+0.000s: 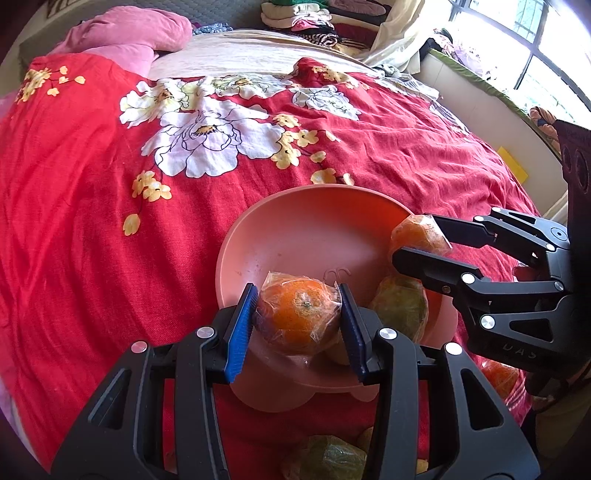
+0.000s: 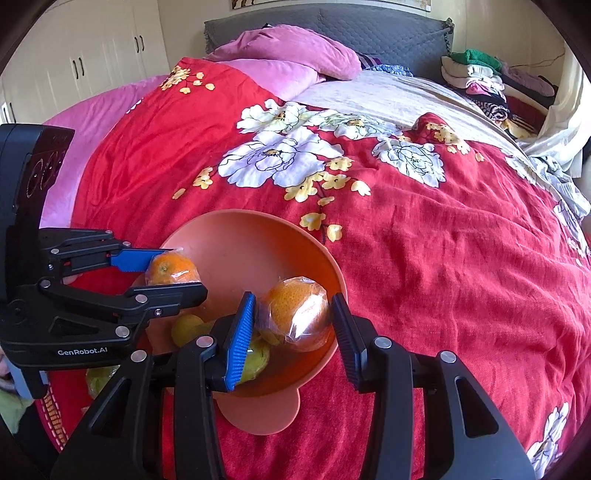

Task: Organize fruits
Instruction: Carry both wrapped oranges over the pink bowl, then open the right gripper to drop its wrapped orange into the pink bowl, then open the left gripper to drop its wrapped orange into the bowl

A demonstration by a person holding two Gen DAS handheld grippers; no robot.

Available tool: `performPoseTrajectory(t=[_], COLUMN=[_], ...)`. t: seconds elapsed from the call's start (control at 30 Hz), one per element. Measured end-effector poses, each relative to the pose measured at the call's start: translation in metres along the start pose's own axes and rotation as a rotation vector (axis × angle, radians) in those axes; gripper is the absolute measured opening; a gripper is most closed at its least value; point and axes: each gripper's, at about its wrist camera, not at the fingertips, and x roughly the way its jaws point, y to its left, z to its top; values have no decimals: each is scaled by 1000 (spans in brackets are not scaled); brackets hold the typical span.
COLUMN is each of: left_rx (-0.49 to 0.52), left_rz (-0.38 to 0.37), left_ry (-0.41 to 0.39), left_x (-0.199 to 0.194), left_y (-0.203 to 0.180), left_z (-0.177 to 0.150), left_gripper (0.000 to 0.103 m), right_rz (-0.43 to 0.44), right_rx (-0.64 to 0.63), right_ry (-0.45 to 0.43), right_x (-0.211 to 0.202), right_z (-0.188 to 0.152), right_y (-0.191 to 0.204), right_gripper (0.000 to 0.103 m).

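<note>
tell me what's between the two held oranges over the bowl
A greenish wrapped fruit lies in the pink bowl between the left orange and the right orange, seen in the left wrist view.

Sunlit bedroom: red floral bedspread (image 2: 424, 258), grey headboard (image 2: 369, 33), white wardrobes (image 2: 92, 55), window (image 1: 546, 48).

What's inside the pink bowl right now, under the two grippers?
In the pink bowl, greenish-yellow wrapped fruits lie at the near side. The far half is bare. Each gripper holds a wrapped orange above it, hiding part of the bottom.
</note>
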Motion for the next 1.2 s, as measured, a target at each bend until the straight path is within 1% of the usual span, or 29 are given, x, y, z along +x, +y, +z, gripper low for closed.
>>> performPoseTrajectory(t=[0.07, 0.17, 0.27, 0.43, 0.6, 0.73, 0.77, 0.87, 0.9, 0.97, 1.17, 1.2], left_rx=[-1, -2, -3, -3, -7, -10, -12, -16, -15, -13, -6, -6], left_rz=[-1, 1, 1, 2, 3, 2, 1, -1, -2, -3, -4, -1], left_ry=[0, 0, 2, 3, 3, 4, 4, -5, -8, -20, -47, -51], left_x=[0, 0, 0, 1, 1, 0, -1, -5, -6, -11, -25, -27], left_y=[0, 0, 1, 1, 2, 1, 1, 1, 0, -1, -6, -7], left_z=[0, 0, 0, 0, 0, -1, -1, 0, 0, 1, 4, 5], left_gripper=[36, 36, 36, 36, 36, 36, 37, 39, 42, 43, 54, 57], right_rz=[-1, -31, -34, -63, -105, -120, -127, -141, -146, -151, -177, -182], right_rx=[-1, -9, 1, 3, 1, 11, 10, 14, 14, 15, 18, 20], right_ry=[-4, -14, -25, -53, -75, -84, -87, -95, -99, -107, -131, -132], right_x=[0, -3, -7, -18, -27, -32, -34, -38, -40, -44, -56, -58], right_z=[0, 0, 1, 1, 1, 1, 1, 1, 1, 1, 0, -1], right_y=[-1, 0, -4, -6, -5, -7, -7, -8, -7, -7, -5, -4], right_gripper=[41, 50, 51, 58, 71, 75, 75, 81, 81, 83, 88, 90])
